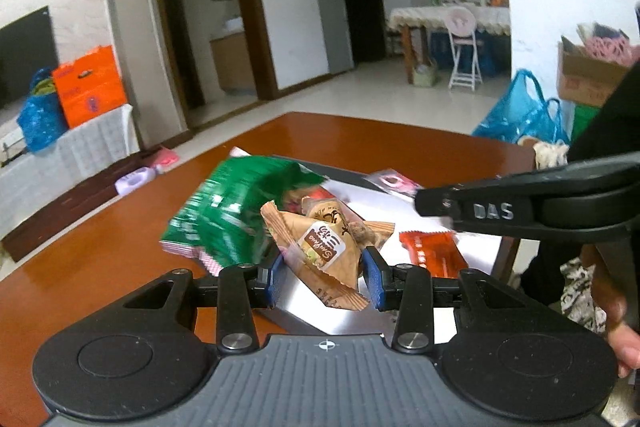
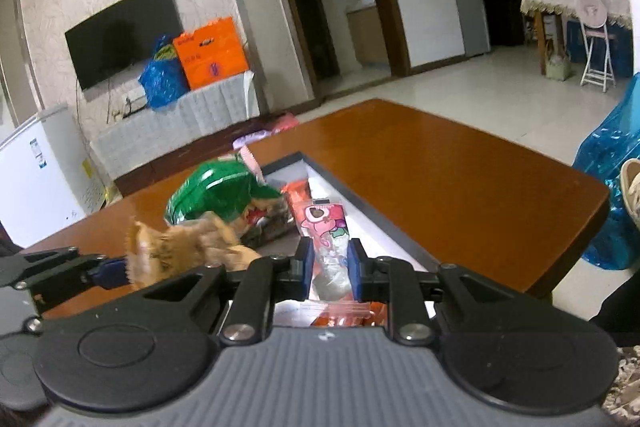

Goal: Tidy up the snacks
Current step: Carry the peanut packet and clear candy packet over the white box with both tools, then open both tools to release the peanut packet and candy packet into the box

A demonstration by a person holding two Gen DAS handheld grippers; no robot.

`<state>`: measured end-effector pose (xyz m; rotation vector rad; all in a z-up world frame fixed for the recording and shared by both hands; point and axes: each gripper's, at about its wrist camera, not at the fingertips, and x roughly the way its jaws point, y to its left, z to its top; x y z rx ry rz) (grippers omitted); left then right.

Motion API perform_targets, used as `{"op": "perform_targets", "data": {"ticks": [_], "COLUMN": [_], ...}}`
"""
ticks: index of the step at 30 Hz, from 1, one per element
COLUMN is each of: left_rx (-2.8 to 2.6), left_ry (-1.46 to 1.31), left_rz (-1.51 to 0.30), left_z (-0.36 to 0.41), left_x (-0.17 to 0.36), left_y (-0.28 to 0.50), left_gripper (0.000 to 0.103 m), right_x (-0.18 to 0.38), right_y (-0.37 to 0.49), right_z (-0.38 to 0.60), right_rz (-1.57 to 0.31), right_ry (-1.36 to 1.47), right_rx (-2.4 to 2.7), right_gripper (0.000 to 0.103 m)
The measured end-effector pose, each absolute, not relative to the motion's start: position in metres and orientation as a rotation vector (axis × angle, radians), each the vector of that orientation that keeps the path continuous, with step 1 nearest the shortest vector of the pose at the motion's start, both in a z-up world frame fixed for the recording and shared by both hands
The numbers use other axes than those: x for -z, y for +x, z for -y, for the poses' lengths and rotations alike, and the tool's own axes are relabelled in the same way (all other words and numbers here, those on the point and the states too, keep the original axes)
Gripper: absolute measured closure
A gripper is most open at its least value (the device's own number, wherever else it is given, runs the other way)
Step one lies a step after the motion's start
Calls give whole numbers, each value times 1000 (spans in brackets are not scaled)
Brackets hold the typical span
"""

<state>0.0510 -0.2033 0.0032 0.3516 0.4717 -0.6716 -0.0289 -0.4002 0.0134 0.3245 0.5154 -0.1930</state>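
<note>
My left gripper (image 1: 325,281) is shut on a tan paper-wrapped snack (image 1: 320,251) and holds it above a white tray (image 1: 340,319). The same snack shows blurred at the left of the right wrist view (image 2: 176,255). A green snack bag (image 1: 236,211) lies just behind it. An orange-red packet (image 1: 434,253) lies in the tray to the right. My right gripper (image 2: 330,271) is shut on a clear packet with a pink cartoon print (image 2: 326,231), over the tray (image 2: 384,239). The right gripper's arm crosses the left wrist view (image 1: 520,207).
The tray sits on a brown wooden table (image 2: 460,179). Another orange packet (image 2: 298,193) lies at the tray's far end. A blue plastic bag (image 2: 608,195) hangs past the table's right edge. A white freezer (image 2: 36,171) stands at the left.
</note>
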Motion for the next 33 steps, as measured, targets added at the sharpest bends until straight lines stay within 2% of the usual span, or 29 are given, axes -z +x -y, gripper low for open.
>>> {"op": "perform_targets", "data": {"ticks": [8,14,25,27,29,31,32,33], "left_rx": [696,687,675,675,672,668,672,676], "left_ry": [335,323,324,326,326,322,319,319], "left_rz": [-529,-539,-563,-564,-557,-541,-535,-533], "left_z": [219,224,224,225,225,225,224,224], "left_x": [16,20,23,22,21,19,18,17], "left_y": [65,73,79,78,76,74,74,73], "left_gripper": [62,64,63,59,45,35,32,29], "right_x": [-1,7,26,26,27,27,27,26], "right_y": [-1,14,41,43,43,45,45,45], "right_z": [402,407,401,398,395,393,392,391], "right_rz": [-567,-585,-637,-636,-638,-635,-630,-622], "right_ry": [340,356,342,327,314,300,295,295], "right_rx": [197,201,191,188,183,175,172,169], "right_gripper": [84,84,84,82,81,75,65,51]}}
